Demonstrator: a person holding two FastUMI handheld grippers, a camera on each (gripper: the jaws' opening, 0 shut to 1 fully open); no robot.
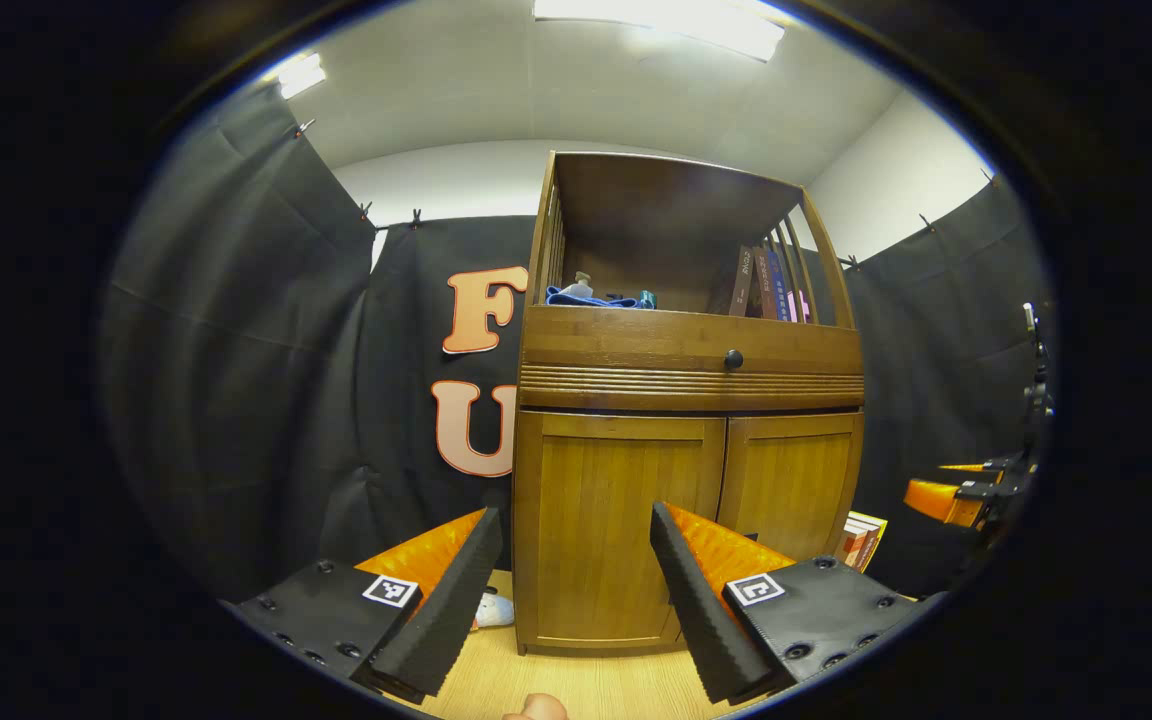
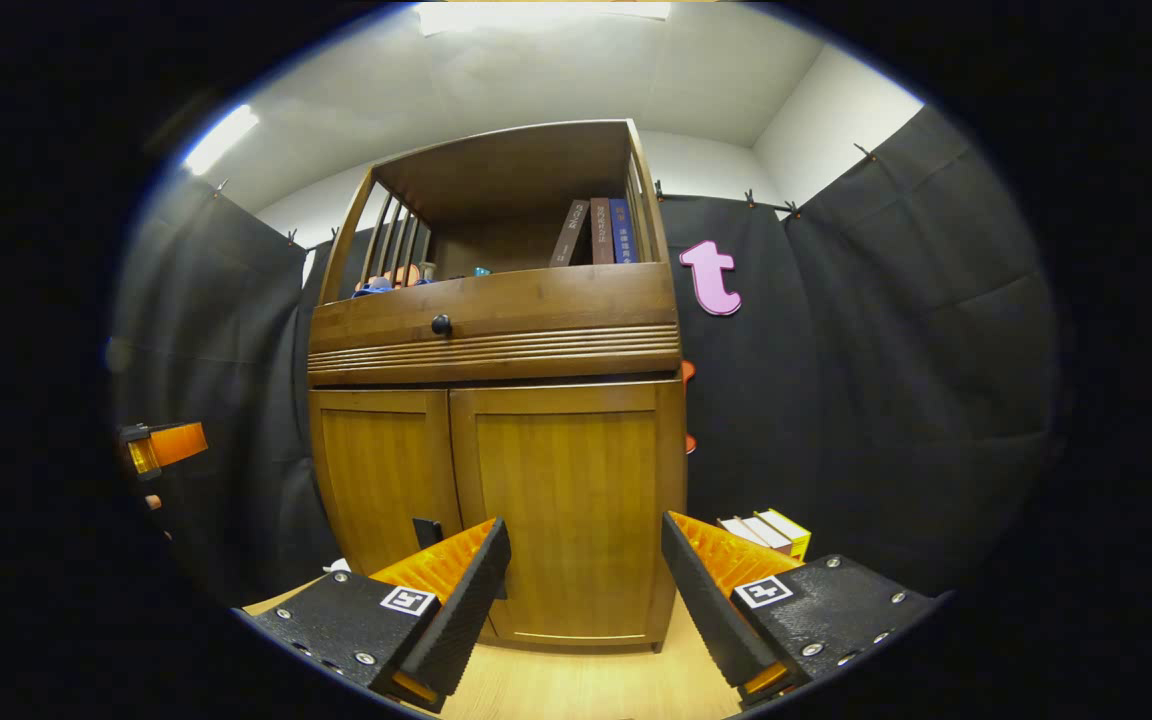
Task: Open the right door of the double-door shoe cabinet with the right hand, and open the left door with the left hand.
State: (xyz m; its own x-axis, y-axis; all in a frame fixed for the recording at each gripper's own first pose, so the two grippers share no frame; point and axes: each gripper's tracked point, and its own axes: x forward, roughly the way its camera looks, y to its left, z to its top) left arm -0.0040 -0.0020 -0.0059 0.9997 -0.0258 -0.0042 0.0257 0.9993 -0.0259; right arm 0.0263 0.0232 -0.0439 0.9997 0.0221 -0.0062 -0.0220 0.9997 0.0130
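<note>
both doors were shut, so the step in hand looked to be the approach. the right gripper (image 2: 584, 580) hung with its fingers spread and nothing between them, facing the right door (image 2: 566, 500); the left gripper (image 1: 576, 570), also spread and empty, faced the left door (image 1: 616, 520). a small dark handle (image 2: 426, 532) showed near the centre seam. my judgement: each gripper should come in low at the seam, close on its own door's handle and swing outward, right first. the cabinet (image 1: 686, 400) stood on a pale wood floor (image 2: 576, 680), black cloth behind, books (image 2: 766, 528) on the floor beside it.
</note>
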